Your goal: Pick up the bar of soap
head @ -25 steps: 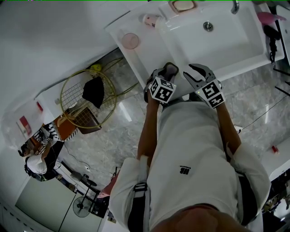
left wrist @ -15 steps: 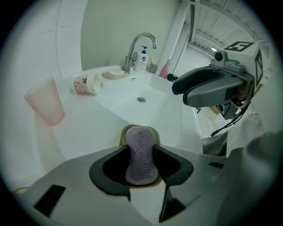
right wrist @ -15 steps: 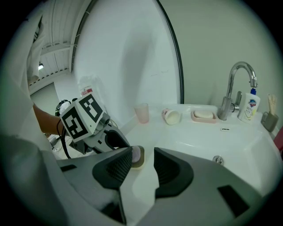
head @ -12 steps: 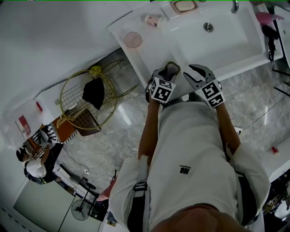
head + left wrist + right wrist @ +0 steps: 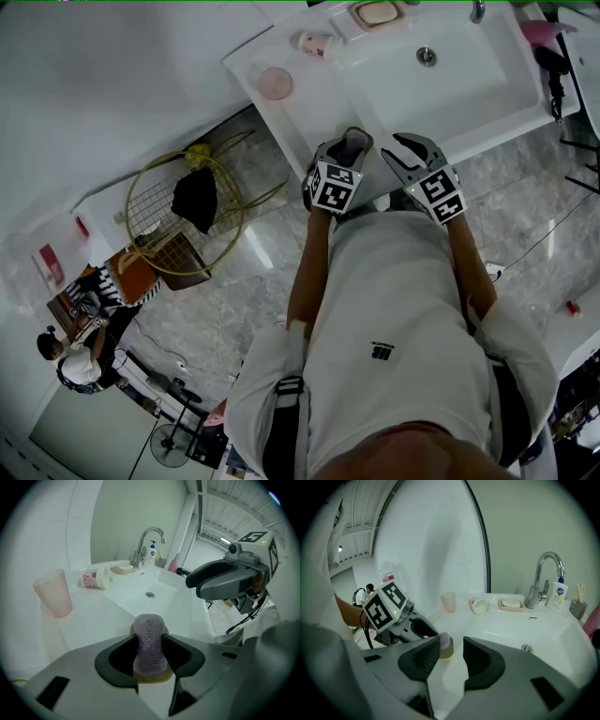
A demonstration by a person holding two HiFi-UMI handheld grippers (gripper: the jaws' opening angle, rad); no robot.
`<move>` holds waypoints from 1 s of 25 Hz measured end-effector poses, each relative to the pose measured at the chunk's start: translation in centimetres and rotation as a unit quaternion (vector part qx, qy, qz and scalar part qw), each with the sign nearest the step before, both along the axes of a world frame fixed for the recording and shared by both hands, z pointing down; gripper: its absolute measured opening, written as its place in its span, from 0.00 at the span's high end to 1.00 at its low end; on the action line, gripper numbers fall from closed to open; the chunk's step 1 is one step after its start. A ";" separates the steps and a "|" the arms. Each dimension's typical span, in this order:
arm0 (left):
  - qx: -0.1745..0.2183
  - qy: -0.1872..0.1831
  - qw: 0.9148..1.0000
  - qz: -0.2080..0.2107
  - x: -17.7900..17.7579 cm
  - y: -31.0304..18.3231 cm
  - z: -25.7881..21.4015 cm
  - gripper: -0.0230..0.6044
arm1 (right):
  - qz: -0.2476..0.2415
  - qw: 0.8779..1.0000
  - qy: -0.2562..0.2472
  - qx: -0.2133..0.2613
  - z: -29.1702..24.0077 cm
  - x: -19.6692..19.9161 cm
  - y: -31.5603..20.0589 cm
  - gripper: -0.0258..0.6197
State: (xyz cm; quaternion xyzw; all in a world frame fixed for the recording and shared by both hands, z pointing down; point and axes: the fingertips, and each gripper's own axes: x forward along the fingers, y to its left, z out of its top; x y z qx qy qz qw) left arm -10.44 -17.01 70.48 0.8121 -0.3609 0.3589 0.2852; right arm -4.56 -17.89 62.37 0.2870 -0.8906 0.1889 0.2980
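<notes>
Left gripper [image 5: 149,649]: jaws are closed in on the bar of soap [image 5: 149,637], one dark pad against each broad side. The soap is purple, waisted and embossed with lettering. It stands on its narrow edge on a tan pad [image 5: 150,678], which sits on the white counter [image 5: 93,620] at the near rim of the sink, in front of the basin [image 5: 154,585]. I cannot tell whether the soap's lower edge is off the pad. Right gripper [image 5: 451,652]: jaws are spread with an open gap and nothing between them. It is held just beside the left gripper, over the sink's front edge. Its view looks past the gap to the soap and tan pad, with the left gripper's marker cube [image 5: 386,604] to the left. In the head view both grippers sit side by side at the sink front, close to the person's torso. Other items on the counter: an upright pink cup [image 5: 53,592] to the left, a tipped cup [image 5: 96,578] lying on its side behind it, a pink dish holding a pale bar [image 5: 124,568] near the chrome faucet [image 5: 150,538], and a pump bottle [image 5: 151,554] beside the faucet. The drain [image 5: 150,594] is visible in the basin.
</notes>
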 end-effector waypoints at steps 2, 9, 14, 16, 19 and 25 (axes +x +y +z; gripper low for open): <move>0.009 0.004 1.000 -0.001 0.0 -0.1 -0.5 0.67 | 0.005 1.000 0.001 0.004 -0.2 0.1 0.1 0.70; 0.048 0.021 0.999 -0.010 -0.3 -0.6 -2.3 0.67 | 0.018 1.000 0.005 0.017 -0.7 0.6 0.3 0.70; 0.084 0.032 0.996 -0.018 -1.0 -0.9 -4.3 0.67 | 0.027 0.999 0.005 0.026 -1.4 0.2 0.7 0.70; 0.096 0.036 0.995 -0.019 -1.3 -1.0 -5.0 0.67 | 0.029 0.999 0.006 0.029 -1.6 0.0 0.9 0.70; 0.113 0.042 0.992 -0.020 -1.7 -1.0 -6.2 0.67 | 0.033 0.999 0.006 0.039 -2.2 -0.3 1.3 0.70; 0.143 0.052 0.988 -0.025 -2.3 -0.6 -8.6 0.67 | 0.039 0.998 0.004 0.053 -3.5 -0.6 1.5 0.71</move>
